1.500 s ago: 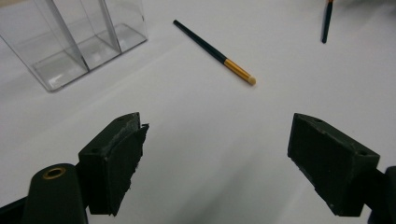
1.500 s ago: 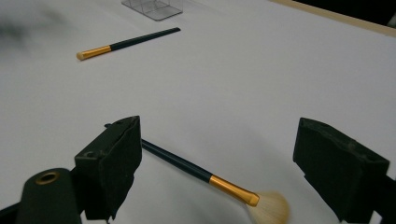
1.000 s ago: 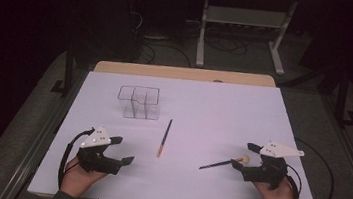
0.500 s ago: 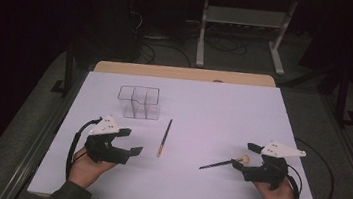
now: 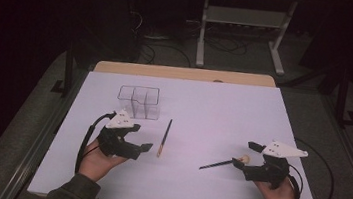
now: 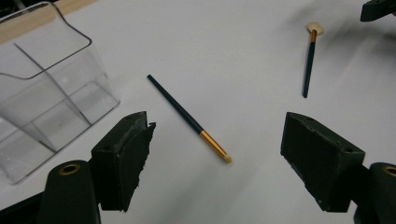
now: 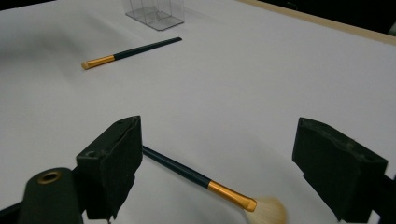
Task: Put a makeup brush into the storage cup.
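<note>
Two makeup brushes lie loose on the desk, likely waiting to be stood in the clear organiser point(image 5: 138, 101) near the far left corner. The left gripper point(image 5: 136, 137), jaws spread and empty, faces the thin brush point(image 5: 164, 138) mid-desk. The right gripper point(image 5: 246, 159), also spread wide and holding nothing, straddles the fan brush point(image 5: 223, 163) near the front right edge.

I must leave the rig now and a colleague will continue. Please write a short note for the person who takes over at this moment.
Left gripper: open, holds nothing, aimed at the thin brush, which lies flat on the white table just right of it.
Right gripper: open, holds nothing; the fan brush lies flat between its jaws, untouched.
Clear organizer: upright behind the left gripper, compartments look empty.
Done: nothing picked up yet.
Left: probably grip each brush and stand it in the organizer.
</note>
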Available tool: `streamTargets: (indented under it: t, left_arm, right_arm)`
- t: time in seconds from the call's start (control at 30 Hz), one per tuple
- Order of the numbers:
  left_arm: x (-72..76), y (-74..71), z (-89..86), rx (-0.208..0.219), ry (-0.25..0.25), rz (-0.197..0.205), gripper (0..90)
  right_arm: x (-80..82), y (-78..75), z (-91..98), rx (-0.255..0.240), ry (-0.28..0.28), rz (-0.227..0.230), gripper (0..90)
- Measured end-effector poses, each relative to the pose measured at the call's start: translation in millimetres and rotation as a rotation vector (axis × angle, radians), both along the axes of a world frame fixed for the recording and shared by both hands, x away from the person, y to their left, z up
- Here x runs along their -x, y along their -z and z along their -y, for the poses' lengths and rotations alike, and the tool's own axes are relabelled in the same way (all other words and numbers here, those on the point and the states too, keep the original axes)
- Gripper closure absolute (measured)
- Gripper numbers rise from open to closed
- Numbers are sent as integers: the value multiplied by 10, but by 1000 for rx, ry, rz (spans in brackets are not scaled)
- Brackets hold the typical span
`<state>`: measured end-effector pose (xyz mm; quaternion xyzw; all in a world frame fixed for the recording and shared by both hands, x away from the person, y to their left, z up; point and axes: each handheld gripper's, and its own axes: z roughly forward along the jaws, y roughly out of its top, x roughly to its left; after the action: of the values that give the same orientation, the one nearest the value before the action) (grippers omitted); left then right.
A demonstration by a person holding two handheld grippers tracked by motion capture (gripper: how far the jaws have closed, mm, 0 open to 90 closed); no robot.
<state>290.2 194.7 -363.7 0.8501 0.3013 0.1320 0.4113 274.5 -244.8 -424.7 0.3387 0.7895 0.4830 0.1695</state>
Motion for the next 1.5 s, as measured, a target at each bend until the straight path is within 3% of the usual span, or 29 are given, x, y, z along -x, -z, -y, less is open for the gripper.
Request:
streamTargets:
  t: [0.3,0.6,1.03,1.27,1.5]
  left_arm:
    - [-106,14,147,25,4,-35,258]
    - [-209,-29,267,1,-2,-36,271]
    - [-348,-25,401,-23,-37,-69,285]
    - [-417,-4,461,-61,-56,-73,289]
    - [-476,28,530,-39,-79,-100,297]
  right_arm:
    - [14,-21,7,9,2,8,149]
    - [19,-30,2,17,3,2,150]
    - [6,-25,-10,27,-1,0,151]
    - [3,-24,-14,28,-6,5,151]
    - [-1,-21,-15,29,-8,1,151]
